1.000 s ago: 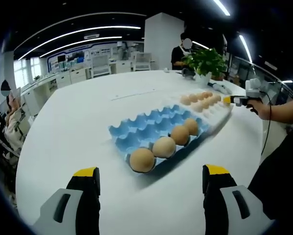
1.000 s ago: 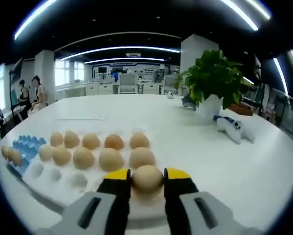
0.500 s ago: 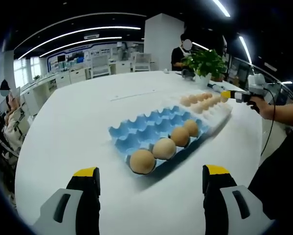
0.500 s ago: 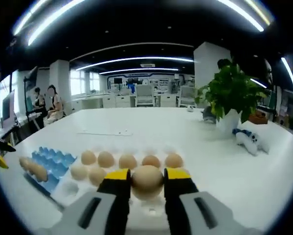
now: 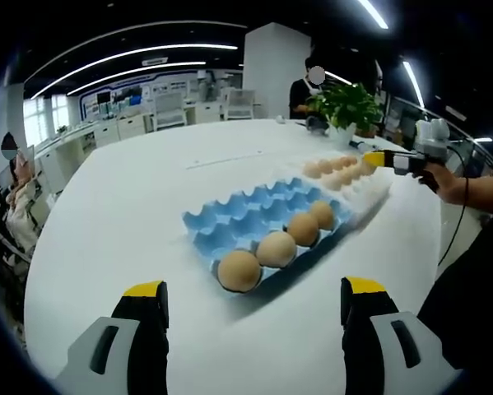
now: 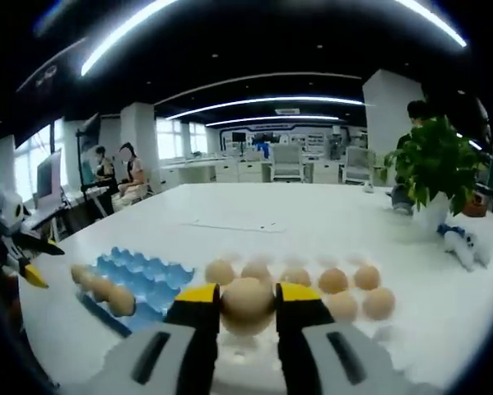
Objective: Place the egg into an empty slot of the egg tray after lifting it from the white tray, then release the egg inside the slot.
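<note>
Left gripper view: your left gripper sits at the bottom of the frame with its yellow-tipped jaws spread wide and nothing between them, above bare table. The blue egg tray lies at centre, just beyond the jaws, with four eggs along its near edge and the other slots empty. The white tray adjoins it toward the upper right, carrying a cluster of eggs. Your right gripper shows at upper right, held in your hand, above the far end of the white tray. Compared with a second ago, that gripper sits slightly higher in the frame; the trays and your own jaws are unchanged.

Right gripper view: the egg is at lower centre, clamped between the two yellow tips of your right gripper, the jaws closed onto its sides. Beyond and below it, the white tray holds two rows of eggs. The egg tray lies at centre left, its four eggs along the lower-left edge. Your left gripper shows at the far left edge. A potted plant stands at right. Against a second ago, the egg tray has come much further into the frame and the plant has slid right, a shift of the camera; the grip on the egg is unchanged.
</note>
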The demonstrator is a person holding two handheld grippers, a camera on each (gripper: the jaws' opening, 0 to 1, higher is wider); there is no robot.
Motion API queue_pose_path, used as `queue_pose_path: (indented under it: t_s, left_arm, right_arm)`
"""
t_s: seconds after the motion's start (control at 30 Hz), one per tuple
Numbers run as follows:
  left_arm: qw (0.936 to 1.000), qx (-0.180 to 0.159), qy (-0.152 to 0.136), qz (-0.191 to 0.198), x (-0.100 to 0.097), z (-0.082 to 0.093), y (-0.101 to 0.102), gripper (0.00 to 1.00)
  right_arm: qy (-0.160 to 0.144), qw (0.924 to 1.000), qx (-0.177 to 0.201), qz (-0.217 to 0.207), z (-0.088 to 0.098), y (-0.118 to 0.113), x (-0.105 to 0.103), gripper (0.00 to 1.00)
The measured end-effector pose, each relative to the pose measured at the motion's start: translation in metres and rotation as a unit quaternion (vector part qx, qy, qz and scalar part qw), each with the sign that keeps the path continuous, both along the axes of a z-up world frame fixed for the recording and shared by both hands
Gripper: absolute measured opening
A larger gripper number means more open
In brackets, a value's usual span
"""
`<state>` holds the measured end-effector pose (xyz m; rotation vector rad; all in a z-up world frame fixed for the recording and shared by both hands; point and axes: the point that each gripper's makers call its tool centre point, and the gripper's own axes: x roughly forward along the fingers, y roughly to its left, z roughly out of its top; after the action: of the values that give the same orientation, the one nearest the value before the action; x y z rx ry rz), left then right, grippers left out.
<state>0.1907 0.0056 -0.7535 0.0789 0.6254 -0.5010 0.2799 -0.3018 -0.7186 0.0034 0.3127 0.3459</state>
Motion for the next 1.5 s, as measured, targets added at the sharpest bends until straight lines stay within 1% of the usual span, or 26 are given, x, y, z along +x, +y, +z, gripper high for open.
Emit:
queue_pose_path:
  t_s: [0.07, 0.1, 0.23, 0.3, 0.33, 0.4, 0.53, 0.6, 0.7, 0.83, 0.87, 1.17, 1.5]
  left_arm:
    - [1.0000, 0.001, 0.000, -0.003, 0.000, 0.000, -0.001, 0.86]
    - [1.0000, 0.001, 0.000, -0.004, 0.000, 0.001, -0.002, 0.86]
    - [1.0000, 0.000, 0.000, -0.003, 0.000, 0.001, -0.002, 0.86]
    - [1.0000, 0.000, 0.001, -0.002, -0.001, 0.000, -0.002, 0.86]
    - [1.0000, 0.000, 0.001, -0.001, -0.001, 0.000, -0.002, 0.86]
    - [1.0000, 0.000, 0.002, -0.001, -0.002, 0.000, -0.002, 0.86]
    - [1.0000, 0.001, 0.001, -0.002, -0.002, 0.001, -0.001, 0.86]
    - [1.0000, 0.002, 0.000, -0.001, -0.002, 0.001, 0.000, 0.86]
    - [1.0000, 0.002, 0.000, 0.003, -0.002, 0.002, 0.002, 0.86]
    - [1.0000, 0.003, 0.001, 0.004, -0.002, 0.001, 0.003, 0.86]
    - [1.0000, 0.003, 0.001, 0.004, -0.002, 0.001, 0.003, 0.86]
    - [1.0000, 0.004, -0.001, 0.002, -0.002, 0.001, 0.002, 0.86]
    - [1.0000, 0.005, 0.000, 0.003, -0.001, 0.001, 0.003, 0.86]
  right_arm:
    - [0.000, 0.9999, 0.002, 0.014, -0.001, 0.014, -0.001, 0.26]
    - [0.002, 0.9996, 0.010, 0.025, -0.001, 0.024, -0.003, 0.26]
    - [0.009, 0.9982, 0.010, 0.059, -0.007, 0.045, -0.006, 0.26]
    - [0.006, 0.9974, 0.006, 0.071, -0.009, 0.062, -0.008, 0.26]
    - [0.012, 0.9965, 0.012, 0.082, -0.012, 0.071, -0.009, 0.26]
    - [0.013, 0.9957, 0.011, 0.091, -0.016, 0.080, -0.009, 0.26]
    - [0.019, 0.9929, -0.002, 0.117, -0.025, 0.098, -0.011, 0.26]
    - [0.018, 0.9923, -0.006, 0.122, -0.027, 0.101, -0.011, 0.26]
    - [0.026, 0.9911, -0.007, 0.130, -0.033, 0.105, -0.012, 0.26]
    - [0.028, 0.9880, -0.025, 0.150, -0.040, 0.111, -0.014, 0.26]
    - [0.032, 0.9873, -0.029, 0.153, -0.043, 0.112, -0.014, 0.26]
    - [0.032, 0.9838, -0.048, 0.170, -0.052, 0.115, -0.017, 0.26]
    - [0.038, 0.9817, -0.050, 0.180, -0.059, 0.117, -0.020, 0.26]
